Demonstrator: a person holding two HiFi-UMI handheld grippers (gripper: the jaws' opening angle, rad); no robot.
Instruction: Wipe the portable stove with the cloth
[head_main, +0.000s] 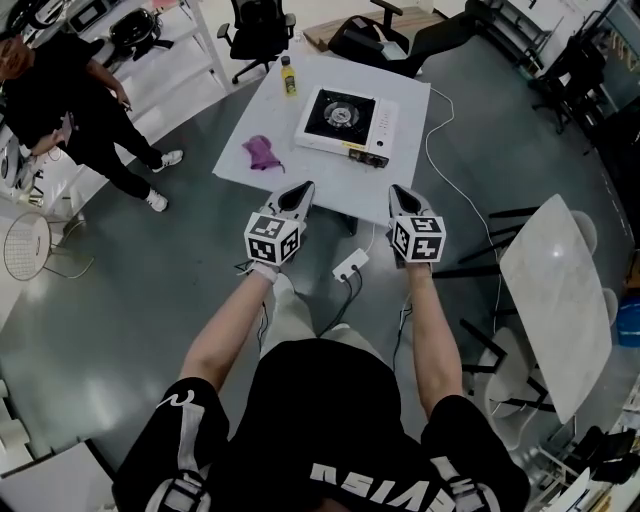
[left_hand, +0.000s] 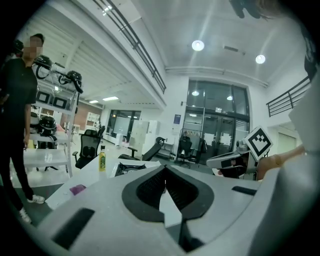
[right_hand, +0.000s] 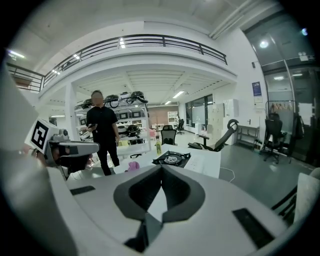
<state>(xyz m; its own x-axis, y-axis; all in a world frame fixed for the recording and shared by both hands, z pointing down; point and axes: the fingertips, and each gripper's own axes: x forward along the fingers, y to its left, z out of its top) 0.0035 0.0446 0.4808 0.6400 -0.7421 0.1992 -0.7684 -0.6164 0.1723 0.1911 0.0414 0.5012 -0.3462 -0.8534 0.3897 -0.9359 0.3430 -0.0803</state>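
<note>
Left gripper (head_main: 299, 192): jaws are sitting together, nothing between them, pointing toward the table (head_main: 330, 175).
Right gripper (head_main: 401, 193): jaws are also resting shut, empty (side by side with the left one).
Portable stove (head_main: 346, 119): is sitting on the white table's far-right part.
Cloth (head_main: 262, 152): purple, is lying bunched left of the stove, apart from it, neither gripper touching it.
Bottle (head_main: 288, 77): yellow, is standing at the far edge.
</note>
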